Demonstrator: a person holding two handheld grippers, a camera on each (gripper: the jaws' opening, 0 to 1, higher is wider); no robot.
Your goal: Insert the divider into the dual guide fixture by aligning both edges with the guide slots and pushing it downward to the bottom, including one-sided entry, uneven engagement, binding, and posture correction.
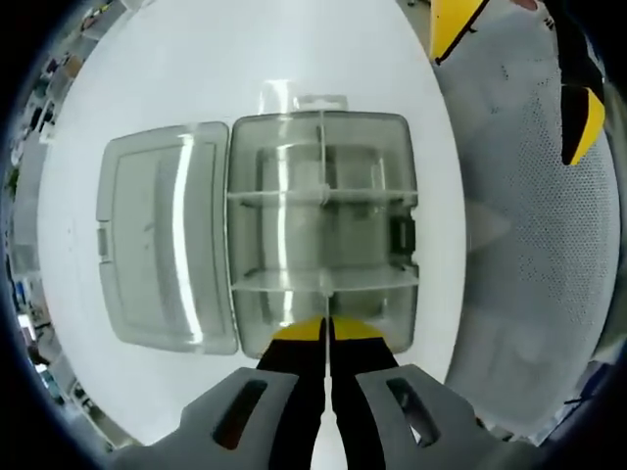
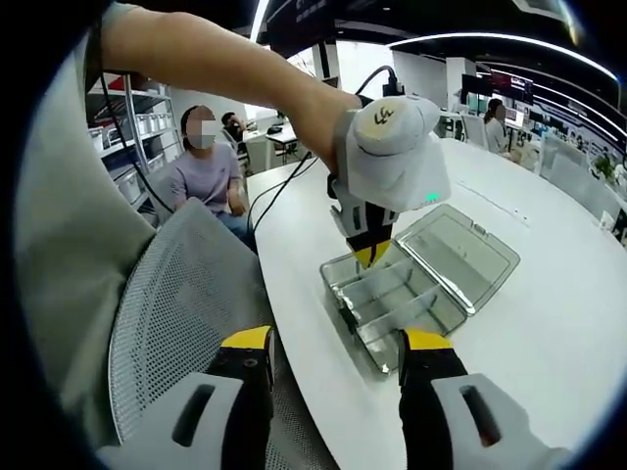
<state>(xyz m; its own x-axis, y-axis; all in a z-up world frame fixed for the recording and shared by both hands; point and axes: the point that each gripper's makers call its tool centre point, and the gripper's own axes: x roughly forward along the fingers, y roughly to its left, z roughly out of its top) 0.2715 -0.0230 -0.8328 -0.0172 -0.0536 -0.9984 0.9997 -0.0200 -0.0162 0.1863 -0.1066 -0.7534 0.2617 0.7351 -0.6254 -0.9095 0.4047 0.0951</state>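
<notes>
- Two claws differed: the left claw [image 1: 326,333] was pinched almost shut on a thin clear divider [image 1: 322,257], judged so as to steer its edges down the slots of the clear fixture box [image 1: 323,230].
- That divider ran straight ahead of the jaws, inside the box on the white tabletop [image 1: 196,78], lid [image 1: 167,235] open alongside.
- Well clear over a mesh chair [image 2: 171,294], the right claw [image 2: 335,352] was spread wide and empty.

At six o'clock the left gripper [image 1: 326,331] has its yellow-tipped jaws pressed together on the near end of a thin clear divider [image 1: 322,211] standing along the middle of the open transparent compartment box [image 1: 322,230]. The hinged lid [image 1: 165,235] lies flat at nine o'clock on the white desk [image 1: 196,69]. A grey mesh chair [image 1: 534,235] sits at three o'clock.
</notes>
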